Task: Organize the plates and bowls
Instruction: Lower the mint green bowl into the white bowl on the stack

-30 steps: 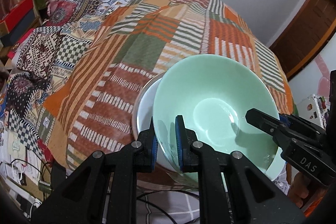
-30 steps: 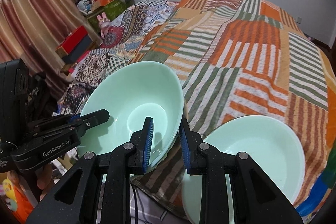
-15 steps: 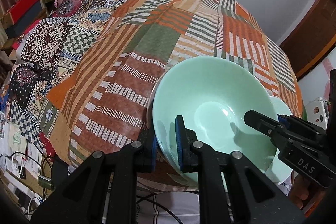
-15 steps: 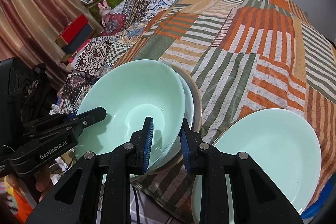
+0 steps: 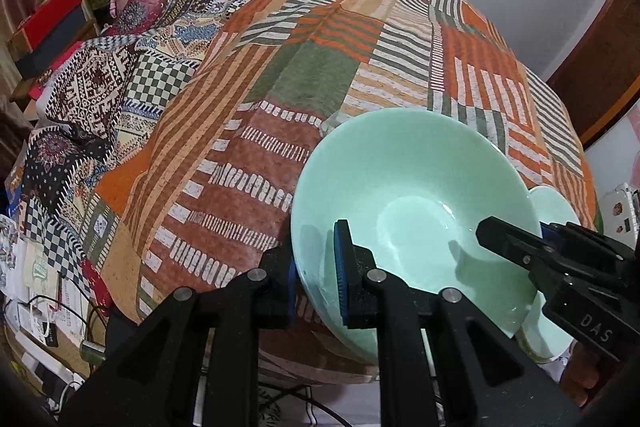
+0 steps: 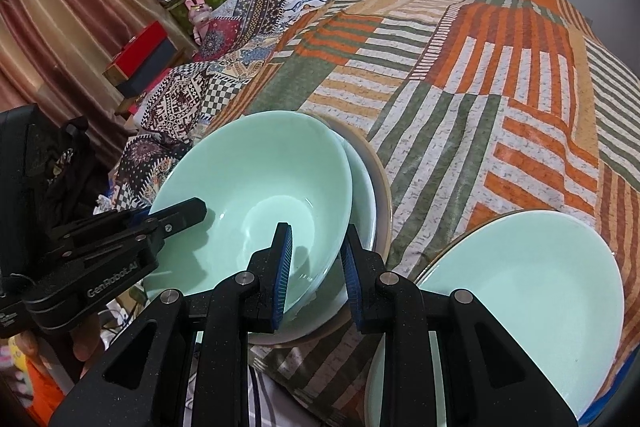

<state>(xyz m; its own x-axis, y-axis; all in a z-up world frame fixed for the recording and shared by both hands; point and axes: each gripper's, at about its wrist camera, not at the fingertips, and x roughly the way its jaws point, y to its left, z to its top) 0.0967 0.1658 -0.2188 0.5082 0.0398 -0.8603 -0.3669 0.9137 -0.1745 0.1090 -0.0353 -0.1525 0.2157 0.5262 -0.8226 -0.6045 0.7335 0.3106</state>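
A pale green bowl (image 5: 416, 211) (image 6: 256, 187) hangs tilted between both grippers at the near edge of the bed. My left gripper (image 5: 316, 271) (image 6: 180, 217) is shut on its left rim, one pad inside and one outside. My right gripper (image 6: 316, 259) (image 5: 516, 247) is shut on the opposite rim in the same way. Just under the bowl sits a lighter bowl (image 6: 362, 187) inside a beige-rimmed plate (image 6: 384, 195). I cannot tell whether the held bowl touches them.
A second green dish (image 6: 520, 291) (image 5: 556, 211) lies to the right on a gold-rimmed plate (image 6: 440, 259). All stand on a striped patchwork blanket (image 6: 460, 87). Boxes and toys (image 6: 148, 59) crowd the far left, and cables (image 5: 60, 311) lie on the floor below.
Both grippers have carried the green bowl down and over the lighter bowl and its plate. In the left wrist view that lighter bowl is now hidden behind it.
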